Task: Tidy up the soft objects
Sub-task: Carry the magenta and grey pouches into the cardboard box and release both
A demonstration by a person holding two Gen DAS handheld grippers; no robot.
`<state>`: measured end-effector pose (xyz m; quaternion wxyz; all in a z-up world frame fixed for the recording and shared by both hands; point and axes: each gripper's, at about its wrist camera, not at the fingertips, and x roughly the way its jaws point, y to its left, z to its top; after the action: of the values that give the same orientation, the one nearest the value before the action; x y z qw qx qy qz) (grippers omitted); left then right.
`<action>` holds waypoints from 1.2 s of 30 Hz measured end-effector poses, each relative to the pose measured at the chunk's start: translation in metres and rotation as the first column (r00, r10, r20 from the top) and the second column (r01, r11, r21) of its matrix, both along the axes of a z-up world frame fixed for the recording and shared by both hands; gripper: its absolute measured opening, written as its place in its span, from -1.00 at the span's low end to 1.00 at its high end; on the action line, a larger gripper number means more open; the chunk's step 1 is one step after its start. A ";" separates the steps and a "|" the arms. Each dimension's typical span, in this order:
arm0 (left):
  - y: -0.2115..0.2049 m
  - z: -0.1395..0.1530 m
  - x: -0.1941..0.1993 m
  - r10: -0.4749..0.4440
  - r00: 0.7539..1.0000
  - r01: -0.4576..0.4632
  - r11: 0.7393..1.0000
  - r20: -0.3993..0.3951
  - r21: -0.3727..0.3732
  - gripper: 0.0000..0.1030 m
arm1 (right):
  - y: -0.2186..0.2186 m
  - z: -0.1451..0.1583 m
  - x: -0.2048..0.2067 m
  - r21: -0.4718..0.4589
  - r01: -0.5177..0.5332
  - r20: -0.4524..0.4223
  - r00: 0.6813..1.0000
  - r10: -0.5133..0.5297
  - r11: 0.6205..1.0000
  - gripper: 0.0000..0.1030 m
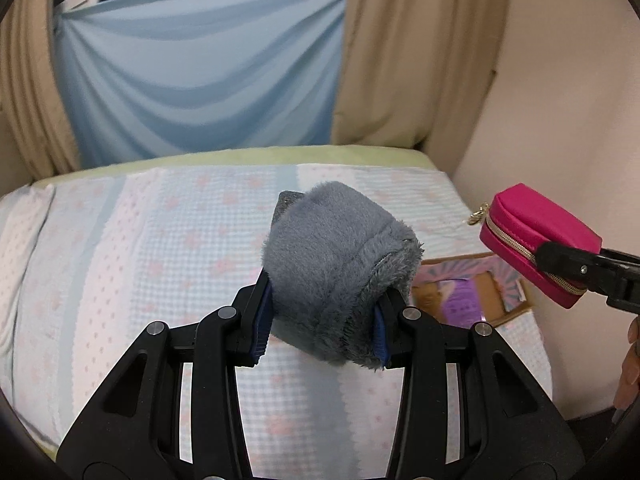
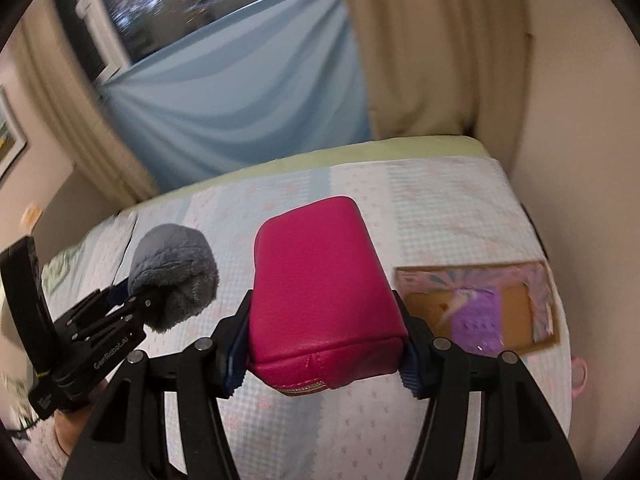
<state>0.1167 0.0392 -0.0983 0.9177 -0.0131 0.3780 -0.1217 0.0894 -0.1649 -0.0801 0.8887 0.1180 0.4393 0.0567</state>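
Left wrist: close above bed [image 1: 120, 240], facing blue sheet [image 1: 200, 72]. Right wrist: same heading, tilted, further right. Shared: bed, sheet, curtains [image 2: 432, 40], box [image 2: 480, 308], each other's gripper.

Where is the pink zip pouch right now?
The pink zip pouch is clamped in the right gripper, held above the bed, left of the open cardboard box.

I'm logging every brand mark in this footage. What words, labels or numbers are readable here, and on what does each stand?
"GenRobot.AI": white print on the black body of the left gripper, read in the right wrist view.
A small white mark low on that gripper's handle: too small to read.
Purple sheet in the cardboard box: print too blurred to read.
Pink pouch and grey plush: no text visible.
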 end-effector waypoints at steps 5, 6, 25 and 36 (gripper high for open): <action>-0.049 0.004 -0.001 -0.052 0.999 0.052 0.998 -0.004 -0.019 -0.28 | -0.049 0.004 -0.020 0.008 0.100 -0.007 0.995 -0.100 0.995 0.09; -0.062 0.004 -0.001 -0.066 0.998 0.066 0.997 -0.010 -0.027 -0.28 | -0.057 0.005 -0.025 0.007 0.109 -0.006 0.994 -0.109 0.994 0.09; -0.260 -0.099 0.076 -0.164 0.958 0.177 0.983 -0.234 0.038 -0.28 | -0.233 -0.099 0.015 -0.050 0.205 -0.195 0.958 -0.211 0.977 0.09; -0.331 -0.207 0.087 -0.154 0.899 0.236 0.959 -0.409 0.157 -0.28 | -0.270 -0.202 0.051 -0.023 0.184 -0.332 0.926 -0.181 0.983 0.09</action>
<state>0.2040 -0.2922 -0.3051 0.8028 0.0945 0.5639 -0.1692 0.1408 -0.4349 -0.2824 0.8026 0.1699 0.5701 -0.0449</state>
